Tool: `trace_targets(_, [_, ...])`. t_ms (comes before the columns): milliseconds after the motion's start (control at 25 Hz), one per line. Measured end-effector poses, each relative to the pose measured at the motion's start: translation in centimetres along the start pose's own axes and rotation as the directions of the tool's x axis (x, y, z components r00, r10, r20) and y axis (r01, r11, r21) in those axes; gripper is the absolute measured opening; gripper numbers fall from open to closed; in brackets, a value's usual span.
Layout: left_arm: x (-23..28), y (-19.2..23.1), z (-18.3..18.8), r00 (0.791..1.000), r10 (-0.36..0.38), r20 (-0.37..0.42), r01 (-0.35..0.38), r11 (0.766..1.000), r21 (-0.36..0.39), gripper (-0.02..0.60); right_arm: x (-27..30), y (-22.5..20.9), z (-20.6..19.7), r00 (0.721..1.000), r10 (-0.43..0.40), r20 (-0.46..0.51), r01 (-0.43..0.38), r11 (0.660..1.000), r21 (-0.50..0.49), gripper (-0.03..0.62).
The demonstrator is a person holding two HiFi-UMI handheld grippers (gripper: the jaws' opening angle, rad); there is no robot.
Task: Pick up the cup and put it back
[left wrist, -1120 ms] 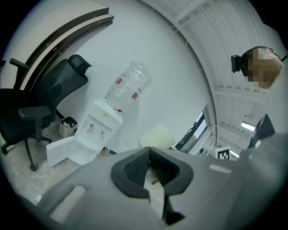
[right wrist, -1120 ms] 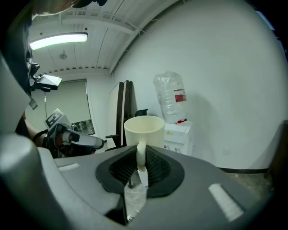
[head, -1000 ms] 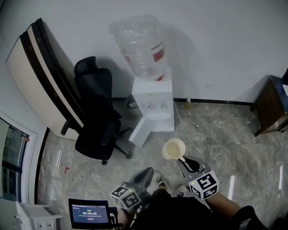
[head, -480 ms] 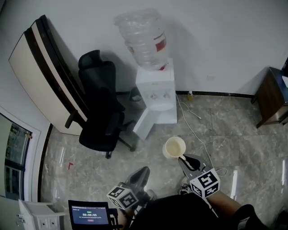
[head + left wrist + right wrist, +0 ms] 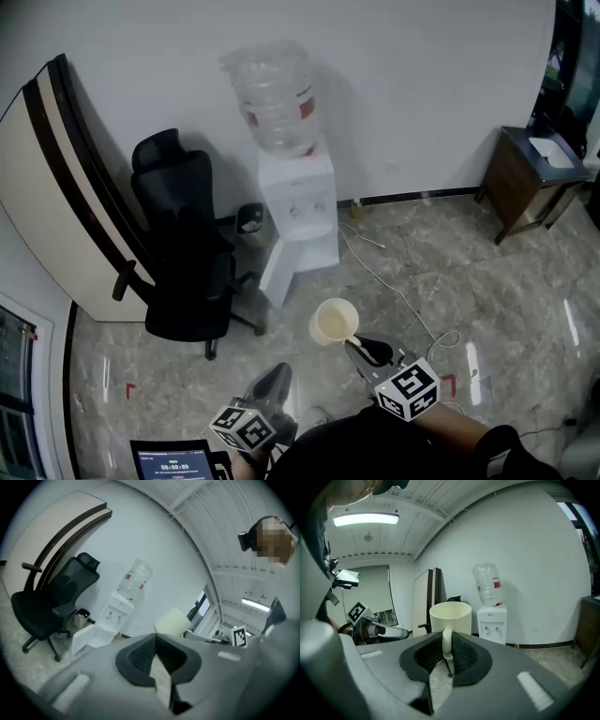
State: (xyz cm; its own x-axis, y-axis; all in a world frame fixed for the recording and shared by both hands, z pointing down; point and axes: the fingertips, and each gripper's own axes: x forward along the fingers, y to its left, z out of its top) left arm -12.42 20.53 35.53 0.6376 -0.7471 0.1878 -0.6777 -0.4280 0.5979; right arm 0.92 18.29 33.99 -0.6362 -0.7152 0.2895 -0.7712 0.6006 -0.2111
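A cream cup [image 5: 334,322] with a handle hangs upright above the marble floor, a little in front of the water dispenser [image 5: 298,211]. My right gripper [image 5: 360,347] is shut on the cup's handle; in the right gripper view the cup [image 5: 450,616] stands just beyond my right gripper [image 5: 446,641], with the handle pinched between the dark pads. My left gripper [image 5: 275,377] is lower and to the left, shut with nothing in it. The left gripper view shows my left gripper [image 5: 156,639] with pads meeting and the cup [image 5: 172,623] off to its right.
A black office chair [image 5: 183,253] stands left of the dispenser, in front of a cream and brown panel [image 5: 66,187] that leans on the wall. A small bin [image 5: 250,217] sits between them. A cable [image 5: 394,281] crosses the floor. A wooden cabinet [image 5: 525,169] is at the right.
The head view has swung: dispenser, chair and cup sit further left in the picture, and the cabinet shows more. The right gripper's hold on the cup's handle is unchanged.
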Motion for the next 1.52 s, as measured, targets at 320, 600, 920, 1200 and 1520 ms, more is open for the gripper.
trace_targets(320, [-2.7,0.7,-1.3,0.995,-0.077,-0.069,0.076,0.997,-0.013,0.006,-2.2,4.7,-2.1,0.997,-0.077,-0.012,0.078,0.996,0.034,0.052])
trace_targets(600, [-2.0,-1.0,0.0,0.996,-0.081,-0.031,0.081,0.997,0.016,0.006,-3.7,4.6,-0.5,0.998,-0.063,0.008,0.064,0.997,-0.039,0.052])
trace_targets(920, [2.1,-5.4,-0.8,0.997,-0.072,-0.024,0.073,0.997,0.029,0.006,-7.8,0.4,1.4,0.998,-0.047,0.039,0.049,0.997,-0.065,0.052])
trace_targets(1200, [4.7,-7.8,-1.6,0.996,-0.066,-0.053,0.069,0.996,0.061,0.006,-9.5,-2.1,1.5,0.998,-0.045,0.032,0.047,0.997,-0.064,0.052])
trace_targets(1520, [5.5,-9.1,-1.1,0.996,-0.074,-0.044,0.077,0.994,0.073,0.006,-10.1,-2.6,1.4,0.999,-0.035,0.026,0.036,0.997,-0.066,0.052])
